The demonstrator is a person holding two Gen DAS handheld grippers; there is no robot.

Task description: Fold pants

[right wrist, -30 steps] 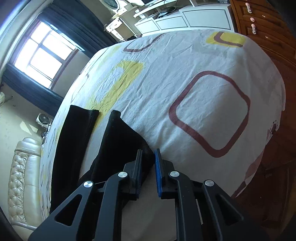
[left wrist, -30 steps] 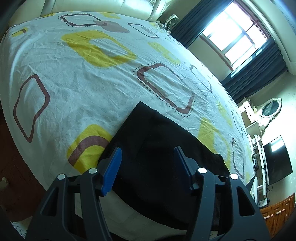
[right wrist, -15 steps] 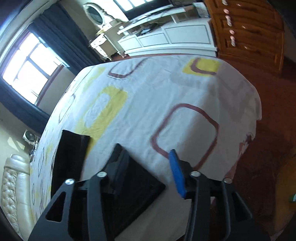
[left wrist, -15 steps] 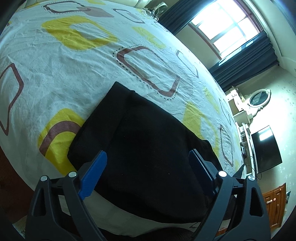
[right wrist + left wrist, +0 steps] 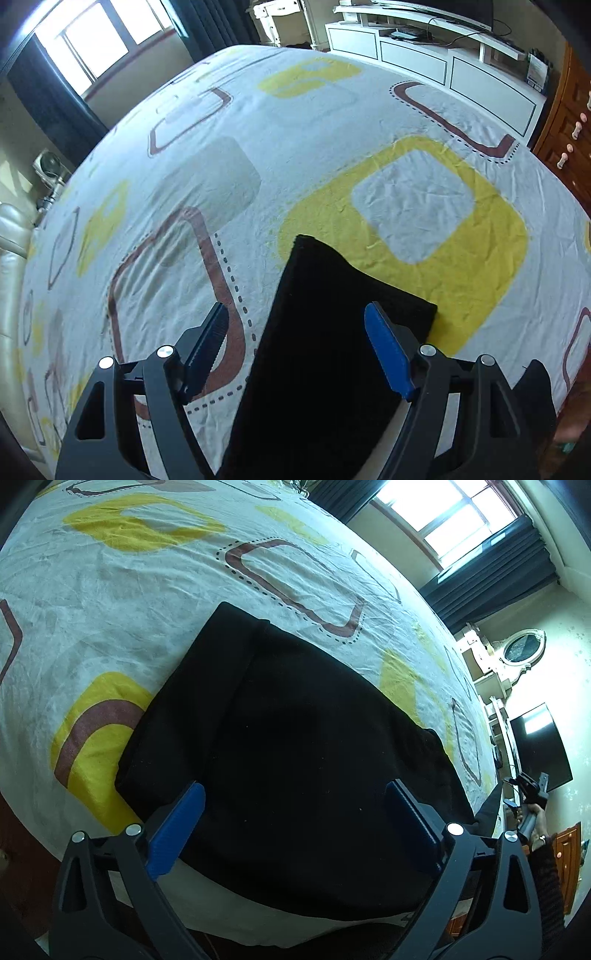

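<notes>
Both of your hand-held grippers, left (image 5: 291,823) and right (image 5: 299,339), are spread wide and hold nothing, and the pants (image 5: 295,738) lie directly under and ahead of each. On the bed (image 5: 110,590) the pants form a flat, soft black rectangle near the close edge. Their long axis runs left to right, so neither side is clearly nearer.

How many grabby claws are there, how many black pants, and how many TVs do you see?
Grabby claws: 2, the left gripper and the right gripper, both open
Black pants: 1, lying on the bed sheet
TVs: 1
Total: 4
</notes>
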